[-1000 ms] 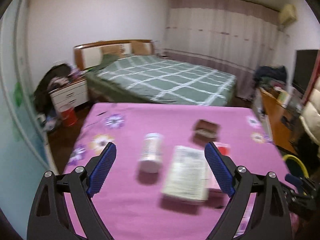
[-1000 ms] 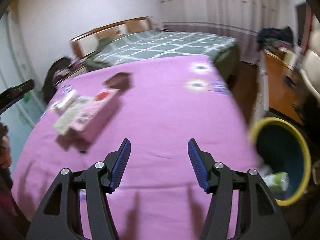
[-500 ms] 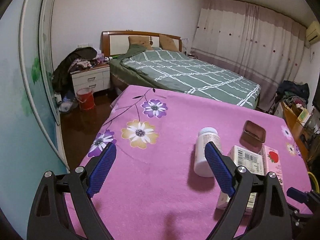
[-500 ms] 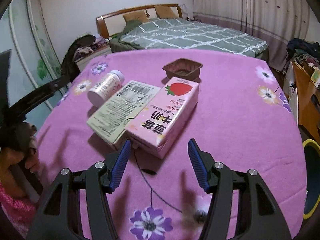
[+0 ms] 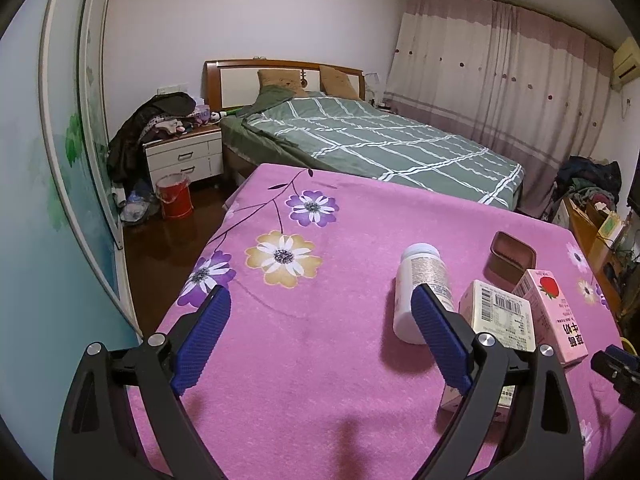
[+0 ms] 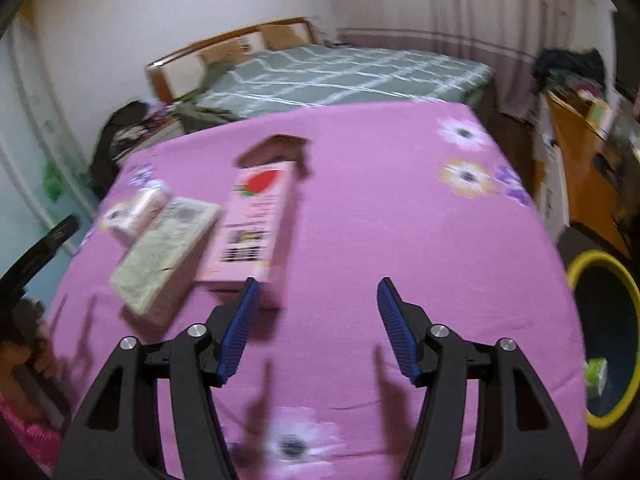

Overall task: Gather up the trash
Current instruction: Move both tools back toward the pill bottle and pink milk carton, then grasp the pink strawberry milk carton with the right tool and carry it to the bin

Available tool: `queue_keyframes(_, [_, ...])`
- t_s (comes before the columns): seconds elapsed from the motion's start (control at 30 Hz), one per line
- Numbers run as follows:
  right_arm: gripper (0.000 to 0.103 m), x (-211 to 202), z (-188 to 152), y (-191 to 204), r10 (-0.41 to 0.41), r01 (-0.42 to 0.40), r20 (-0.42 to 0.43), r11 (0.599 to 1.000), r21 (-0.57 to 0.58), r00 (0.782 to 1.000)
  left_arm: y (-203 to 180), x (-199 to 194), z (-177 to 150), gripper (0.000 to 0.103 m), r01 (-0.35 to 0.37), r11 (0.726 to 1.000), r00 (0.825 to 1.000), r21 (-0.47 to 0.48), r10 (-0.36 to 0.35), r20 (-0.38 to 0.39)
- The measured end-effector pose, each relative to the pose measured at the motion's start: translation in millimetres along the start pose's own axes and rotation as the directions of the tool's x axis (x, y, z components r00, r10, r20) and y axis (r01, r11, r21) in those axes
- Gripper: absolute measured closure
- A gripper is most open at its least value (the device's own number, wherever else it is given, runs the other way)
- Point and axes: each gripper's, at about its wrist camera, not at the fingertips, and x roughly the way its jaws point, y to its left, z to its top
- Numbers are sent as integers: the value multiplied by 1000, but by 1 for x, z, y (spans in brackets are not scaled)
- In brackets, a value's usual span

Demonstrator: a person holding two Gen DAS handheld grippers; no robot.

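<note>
Lying on a pink flowered tablecloth [image 5: 320, 360], four pieces of trash cluster together: one white bottle [image 5: 420, 288] on its side, one cream carton [image 5: 500, 316] with a barcode, one pink strawberry milk carton [image 5: 556, 316] and one small brown tray [image 5: 510, 256] standing just behind them. The bottle, cream carton and pink carton lie side by side, close-packed.

The left gripper [image 5: 320, 332] hovers low over bare cloth to the left of the bottle, its blue-padded jaws spread wide and holding nothing; its right finger overlaps the bottle's base in the left wrist view. The right gripper [image 6: 316, 320], blurred in the right wrist view, is likewise wide open and empty above the cloth, its left finger just in front of the pink carton's near end.

One round bin [image 6: 600, 360] with a yellow rim sits on the floor beside the table's right edge, a green-and-white item [image 6: 596, 376] inside it.

Behind the table stands a bed [image 5: 380, 144] with a green checked cover and wooden headboard, a white nightstand [image 5: 184, 156] piled with clothes, a red bucket [image 5: 174, 196] on dark flooring, and pale curtains [image 5: 500, 80].
</note>
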Motion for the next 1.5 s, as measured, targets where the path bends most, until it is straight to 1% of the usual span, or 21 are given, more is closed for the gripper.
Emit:
queue_keyframes(0.1, [41, 8, 3, 16, 15, -15, 3, 999, -36, 1000, 2, 0, -1, 13, 0, 1000, 1000, -3, 0, -4])
queue_keyframes(0.17, [37, 15, 6, 24, 11, -11, -2, 999, -44, 1000, 2, 0, -1, 13, 4, 1000, 1000, -6, -4, -7])
queue_keyframes(0.3, [37, 32, 14, 40, -23, 21, -37, 999, -49, 999, 0, 1, -3, 13, 22, 1000, 1000, -4, -22, -14])
queue_keyframes(0.47, [37, 46, 17, 45, -63, 60, -57, 997, -55, 996, -6, 0, -4, 13, 31, 999, 999, 17, -31, -12])
queue_keyframes(0.5, [39, 50, 18, 46, -76, 72, -61, 995, -62, 995, -6, 0, -4, 13, 31, 999, 999, 18, -31, -12])
queue_keyframes(0.53, [52, 52, 17, 44, -71, 67, -72, 996, -56, 995, -6, 0, -4, 13, 31, 999, 999, 18, -30, -12])
queue_keyframes(0.57, [54, 54, 17, 40, -63, 59, -77, 997, -47, 995, -5, 0, -4, 12, 30, 999, 999, 17, -30, -12])
queue_keyframes(0.77, [55, 29, 16, 24, -13, 13, -21, 1000, -14, 1000, -6, 2, -5, 12, 26, 1000, 1000, 15, -26, -14])
queue_keyframes(0.9, [55, -2, 9, 13, 22, -22, 18, 1000, -1, 1000, -7, 1, -5, 12, 26, 1000, 1000, 16, -26, -11])
queue_keyframes(1.0, [55, -23, 3, 2, 27, -28, 46, 1000, 10, 999, -6, 1, -5, 12, 28, 999, 1000, 16, -28, -10])
queue_keyframes(1.1, [55, -41, -2, -10, 10, -12, 74, 1000, 26, 997, -7, 1, -5, 12, 30, 999, 1000, 18, -30, -10])
queue_keyframes(1.13, [55, -50, -4, -21, -7, 3, 89, 999, 47, 996, -7, 1, -5, 12, 30, 999, 1000, 19, -30, -10])
queue_keyframes(1.2, [55, -60, -6, -32, -31, 23, 104, 997, 70, 994, -8, 1, -5, 12, 32, 999, 999, 23, -32, -9])
queue_keyframes(1.3, [55, -76, -9, -63, -115, 98, 131, 987, 128, 985, -11, 0, -6, 12, 32, 999, 999, 35, -32, -9])
queue_keyframes(1.37, [55, -83, -10, -81, -146, 123, 137, 979, 162, 980, -13, -1, -7, 12, 31, 998, 999, 46, -30, -9])
queue_keyframes(1.5, [55, -95, -13, -124, -243, 202, 148, 947, 249, 959, -15, -2, -7, 12, 34, 998, 999, 61, -34, -2])
